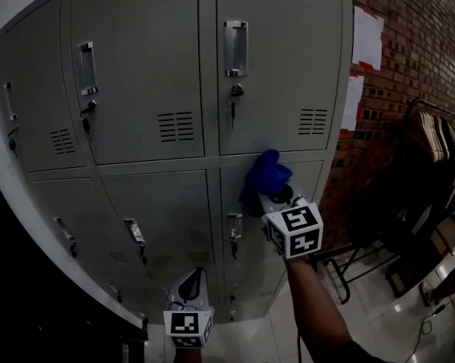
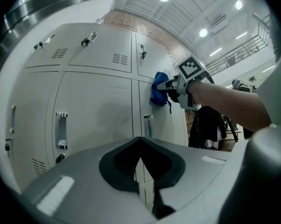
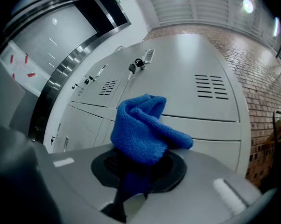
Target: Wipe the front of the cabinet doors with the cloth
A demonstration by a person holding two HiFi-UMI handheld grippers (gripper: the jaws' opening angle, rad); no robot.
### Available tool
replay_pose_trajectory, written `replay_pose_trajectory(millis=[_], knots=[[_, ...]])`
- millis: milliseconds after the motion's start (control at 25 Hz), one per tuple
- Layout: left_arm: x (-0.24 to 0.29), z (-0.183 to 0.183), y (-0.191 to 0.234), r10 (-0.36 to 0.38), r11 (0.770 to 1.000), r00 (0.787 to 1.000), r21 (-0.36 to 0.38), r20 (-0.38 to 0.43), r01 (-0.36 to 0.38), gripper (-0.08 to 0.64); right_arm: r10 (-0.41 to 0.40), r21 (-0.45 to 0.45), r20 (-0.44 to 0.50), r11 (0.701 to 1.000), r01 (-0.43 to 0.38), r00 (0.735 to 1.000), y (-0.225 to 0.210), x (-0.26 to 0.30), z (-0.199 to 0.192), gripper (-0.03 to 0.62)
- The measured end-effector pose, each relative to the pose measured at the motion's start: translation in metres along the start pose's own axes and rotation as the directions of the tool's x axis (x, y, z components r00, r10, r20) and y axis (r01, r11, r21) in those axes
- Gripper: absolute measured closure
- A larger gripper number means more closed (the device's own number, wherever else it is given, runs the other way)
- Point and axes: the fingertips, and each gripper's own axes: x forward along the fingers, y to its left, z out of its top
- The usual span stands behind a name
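A grey metal locker cabinet fills the head view, with an upper right door (image 1: 280,74) and a lower right door (image 1: 307,184). My right gripper (image 1: 279,197) is shut on a bunched blue cloth (image 1: 264,174). The cloth lies against the top edge of the lower right door, just under the seam. In the right gripper view the cloth (image 3: 143,127) bulges out over the jaws of the right gripper (image 3: 136,167). The left gripper view shows the cloth (image 2: 158,90) touching the door. My left gripper (image 1: 188,287) hangs low before the bottom doors, shut and empty (image 2: 139,162).
Handles and keyed locks (image 1: 234,97) stick out from each door. A brick wall (image 1: 416,44) with paper sheets (image 1: 367,36) stands right of the cabinet. A rack of dark clothes (image 1: 431,150) and a cable on the light floor are at the far right.
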Motion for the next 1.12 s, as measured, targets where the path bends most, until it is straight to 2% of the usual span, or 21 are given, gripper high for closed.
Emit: replay_pose_trajectory(millis=[200, 440, 800, 1120], knots=[[0.002, 0.003, -0.009, -0.012, 1.0, 1.0, 0.0, 0.004, 0.012, 0.545, -0.059, 0.014, -0.019, 0.998, 0.06, 0.998, -0.04, -0.015, -0.012, 0.518], [0.006, -0.001, -0.02, -0.037, 0.999, 0.999, 0.009, -0.006, 0.037, 0.545, -0.095, 0.011, -0.064, 0.995, 0.095, 0.993, -0.072, -0.028, -0.019, 0.518], [0.004, -0.001, -0.022, -0.037, 0.999, 0.999, 0.014, -0.008, 0.037, 0.545, -0.168, 0.022, -0.078, 0.985, 0.17, 0.983, -0.119, -0.049, -0.035, 0.515], [0.001, 0.003, -0.026, -0.043, 0.999, 0.999, 0.02, -0.005, 0.043, 0.545, -0.219, -0.026, -0.124, 0.976, 0.217, 0.968, -0.144, -0.06, -0.044, 0.515]])
